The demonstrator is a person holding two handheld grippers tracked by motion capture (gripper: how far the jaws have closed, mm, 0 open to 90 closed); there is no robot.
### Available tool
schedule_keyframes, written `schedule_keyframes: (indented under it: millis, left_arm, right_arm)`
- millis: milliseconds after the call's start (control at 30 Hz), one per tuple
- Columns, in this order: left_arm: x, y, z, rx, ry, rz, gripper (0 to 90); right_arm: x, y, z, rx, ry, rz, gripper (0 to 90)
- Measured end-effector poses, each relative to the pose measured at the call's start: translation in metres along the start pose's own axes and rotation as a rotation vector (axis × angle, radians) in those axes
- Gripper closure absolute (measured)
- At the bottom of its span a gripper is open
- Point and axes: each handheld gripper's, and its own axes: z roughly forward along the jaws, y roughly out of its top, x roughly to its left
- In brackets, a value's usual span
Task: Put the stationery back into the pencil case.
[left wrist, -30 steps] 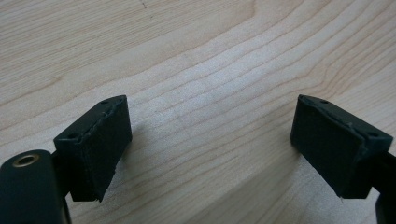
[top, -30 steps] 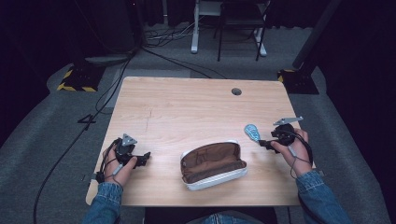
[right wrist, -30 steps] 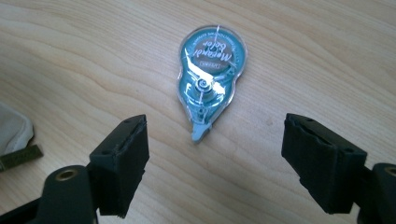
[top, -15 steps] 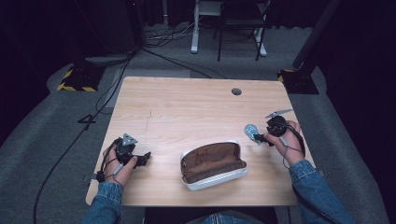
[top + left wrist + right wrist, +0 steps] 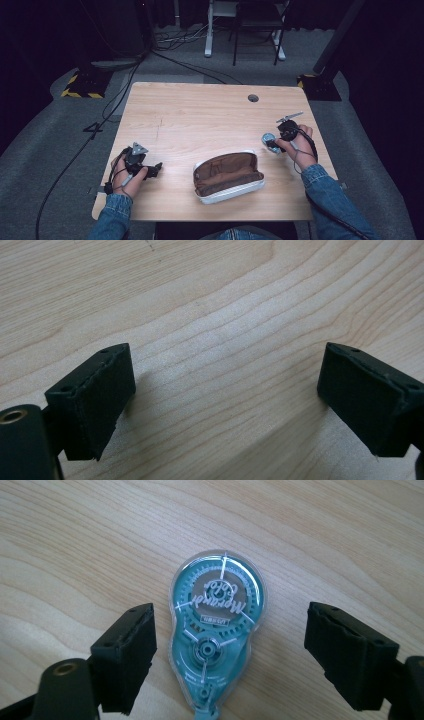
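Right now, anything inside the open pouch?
The pouch lies unzipped on the table. Its brown lining shows, with no item visible in it. The folds and the space under the near rim are hidden.

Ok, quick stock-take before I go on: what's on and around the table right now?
Correction tape dispenser: one, teal and clear, flat on the table between the right gripper's open jaws.
Pouch: one, white shell, brown lining, open, near front edge, centre.
Table: one, light wood, round hole near the far right.
Chair: one, dark, beyond the table.
Left gripper: black, open, over bare wood.
Right gripper: black, open.
Sleeves: two, blue denim.
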Motion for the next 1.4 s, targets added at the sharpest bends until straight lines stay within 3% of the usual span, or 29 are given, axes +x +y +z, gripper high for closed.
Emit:
schedule_keyframes:
  millis: [500, 667, 833, 1400]
  left_arm:
    - [0.000, 0.000, 0.000, 0.000, 0.000, 0.002, 8.4]
    - [0.000, 0.000, 0.000, -0.001, 0.000, 0.001, 8.4]
    - [0.000, 0.000, 0.000, -0.001, 0.000, 0.001, 8.4]
    - [0.000, 0.000, 0.000, 0.000, -0.002, 0.002, 8.4]
  right_arm:
    - [0.005, 0.003, 0.022, -0.024, -0.010, 0.011, 19.8]
    - [0.005, 0.004, 0.022, -0.018, -0.014, 0.023, 21.8]
    - [0.005, 0.006, 0.018, -0.004, -0.010, 0.017, 38.2]
    - [0.004, 0.005, 0.014, 0.027, -0.011, 0.035, 38.9]
